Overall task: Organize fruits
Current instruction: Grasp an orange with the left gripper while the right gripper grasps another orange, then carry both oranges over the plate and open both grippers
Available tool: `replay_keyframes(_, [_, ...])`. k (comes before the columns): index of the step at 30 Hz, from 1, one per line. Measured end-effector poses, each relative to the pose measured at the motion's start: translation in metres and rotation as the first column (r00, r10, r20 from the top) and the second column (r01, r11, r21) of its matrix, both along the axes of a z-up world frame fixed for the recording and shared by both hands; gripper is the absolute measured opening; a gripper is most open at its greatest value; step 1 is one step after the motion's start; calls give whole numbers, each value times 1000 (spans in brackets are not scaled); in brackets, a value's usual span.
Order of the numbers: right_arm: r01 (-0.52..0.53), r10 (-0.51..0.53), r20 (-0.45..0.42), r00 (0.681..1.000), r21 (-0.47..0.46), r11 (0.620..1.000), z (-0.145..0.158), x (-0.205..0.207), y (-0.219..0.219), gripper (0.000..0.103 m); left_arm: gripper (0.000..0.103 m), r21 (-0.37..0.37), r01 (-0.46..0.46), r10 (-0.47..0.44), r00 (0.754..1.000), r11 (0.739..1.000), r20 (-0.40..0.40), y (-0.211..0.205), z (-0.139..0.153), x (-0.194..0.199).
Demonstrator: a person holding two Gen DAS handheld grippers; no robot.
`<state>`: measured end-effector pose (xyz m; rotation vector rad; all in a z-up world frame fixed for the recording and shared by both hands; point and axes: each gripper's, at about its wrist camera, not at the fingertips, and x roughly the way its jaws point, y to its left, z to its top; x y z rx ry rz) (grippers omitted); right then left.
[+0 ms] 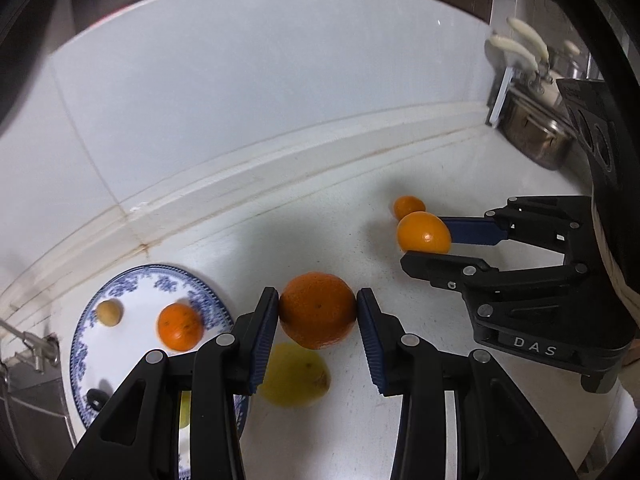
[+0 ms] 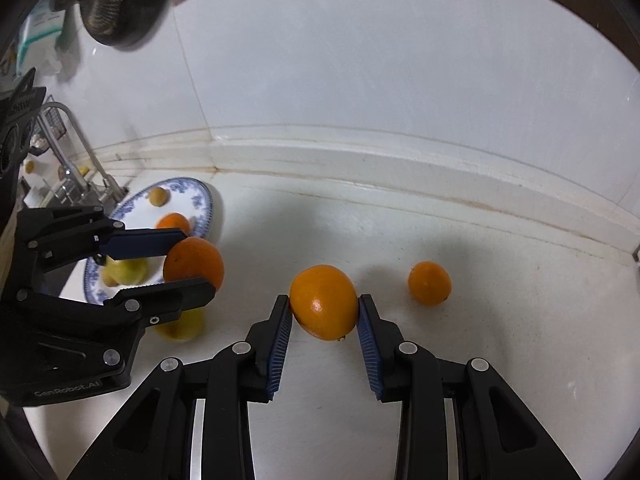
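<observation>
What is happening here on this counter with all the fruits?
A person is sorting fruit with two hand-held grippers. The left gripper is shut on a dark orange, the right gripper on a lighter orange. One small orange sits on the counter. The blue-patterned plate holds another orange and a small tan fruit; a yellow fruit lies beside it.

Faucet (image 2: 76, 152) left; knife handles (image 1: 520, 46), steel pot (image 1: 536, 132) right

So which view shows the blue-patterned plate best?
The left wrist view: the plate shows most of its rim, with a small orange and a brownish fruit on it. In the right wrist view it sits farther off, partly hidden behind the left tool.
</observation>
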<state>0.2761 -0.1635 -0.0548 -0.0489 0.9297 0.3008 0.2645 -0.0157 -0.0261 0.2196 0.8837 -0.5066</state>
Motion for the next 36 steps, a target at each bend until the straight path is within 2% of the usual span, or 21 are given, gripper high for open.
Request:
replay_keyframes(10, [-24,28,91,995,-38,999,32,-28,37,34,39,-66,-54,57,997,996,43,39,19,-18])
replay_keyframes(18, [-57,60,127,990,-26,998,49,-37,68,34,39,-88,-83,89,994,993,63,73,26,-23])
replay_keyframes(36, [-104,105,117,988,-14,994,48,-16,142,34,39,-78,-159,166,982,984,90,156,29,-12])
